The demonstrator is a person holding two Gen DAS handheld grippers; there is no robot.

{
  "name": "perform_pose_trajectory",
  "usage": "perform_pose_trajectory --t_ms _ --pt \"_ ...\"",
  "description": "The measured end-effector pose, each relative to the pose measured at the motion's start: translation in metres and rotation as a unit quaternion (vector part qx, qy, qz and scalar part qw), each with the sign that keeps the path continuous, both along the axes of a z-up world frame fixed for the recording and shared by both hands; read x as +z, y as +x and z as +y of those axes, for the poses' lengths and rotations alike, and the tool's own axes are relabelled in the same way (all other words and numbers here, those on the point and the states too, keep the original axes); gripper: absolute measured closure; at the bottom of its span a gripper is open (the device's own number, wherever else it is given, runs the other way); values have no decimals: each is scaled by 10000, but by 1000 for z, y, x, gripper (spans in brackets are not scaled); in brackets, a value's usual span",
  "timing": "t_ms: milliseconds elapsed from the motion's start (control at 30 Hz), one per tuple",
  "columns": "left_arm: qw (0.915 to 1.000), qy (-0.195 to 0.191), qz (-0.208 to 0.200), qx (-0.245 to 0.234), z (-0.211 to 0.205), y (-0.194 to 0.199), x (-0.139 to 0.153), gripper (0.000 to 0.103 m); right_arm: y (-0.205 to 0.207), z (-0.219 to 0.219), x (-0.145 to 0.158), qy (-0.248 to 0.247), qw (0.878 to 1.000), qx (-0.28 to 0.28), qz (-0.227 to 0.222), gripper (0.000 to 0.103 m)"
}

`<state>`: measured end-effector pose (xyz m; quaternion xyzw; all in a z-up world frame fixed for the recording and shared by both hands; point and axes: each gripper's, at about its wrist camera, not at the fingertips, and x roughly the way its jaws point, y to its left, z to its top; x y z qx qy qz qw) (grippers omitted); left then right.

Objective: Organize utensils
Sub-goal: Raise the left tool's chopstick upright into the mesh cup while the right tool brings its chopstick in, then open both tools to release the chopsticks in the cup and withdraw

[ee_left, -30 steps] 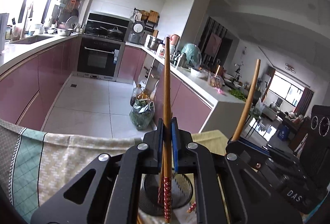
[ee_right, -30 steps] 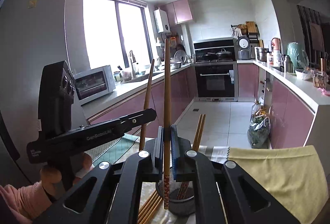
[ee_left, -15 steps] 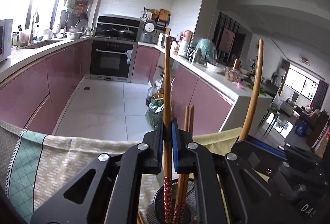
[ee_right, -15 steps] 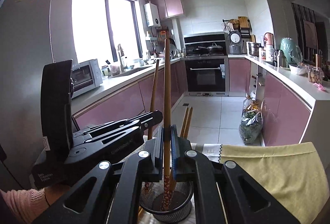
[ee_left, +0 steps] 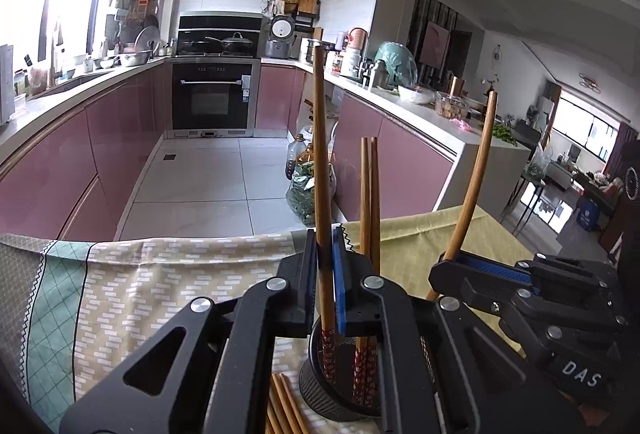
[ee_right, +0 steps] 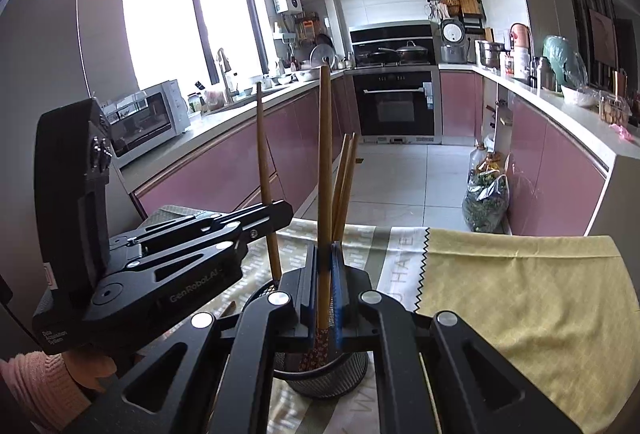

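While chopsticks [ee_left: 322, 170] stand gripped, holder [ee_left: 320, 390] below.

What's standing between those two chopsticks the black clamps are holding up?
Two chopsticks standing in the mesh holder, seen in the left wrist view between the left gripper's chopstick and the right gripper's chopstick.

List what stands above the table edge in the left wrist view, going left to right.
Chopstick in the left gripper → pair of chopsticks standing in the mesh holder → chopstick in the right gripper.
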<state>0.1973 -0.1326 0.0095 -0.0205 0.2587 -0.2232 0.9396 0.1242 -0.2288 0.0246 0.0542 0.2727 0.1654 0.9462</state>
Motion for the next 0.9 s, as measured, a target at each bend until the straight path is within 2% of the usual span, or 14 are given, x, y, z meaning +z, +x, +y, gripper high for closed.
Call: perform_pose_trajectory --t_ms 167,467,900 --pt "9990 338 182 -212 -4 -1 -4 95 5 -2 0 -45 9997 33 218 97" --pt "9962 575 548 -367 -16 14 -5 95 19 4 -4 -80 9988 3 480 97" --pt "9935 570 880 -433 -20 27 -10 93 34 -4 -10 256 9968 17 750 95"
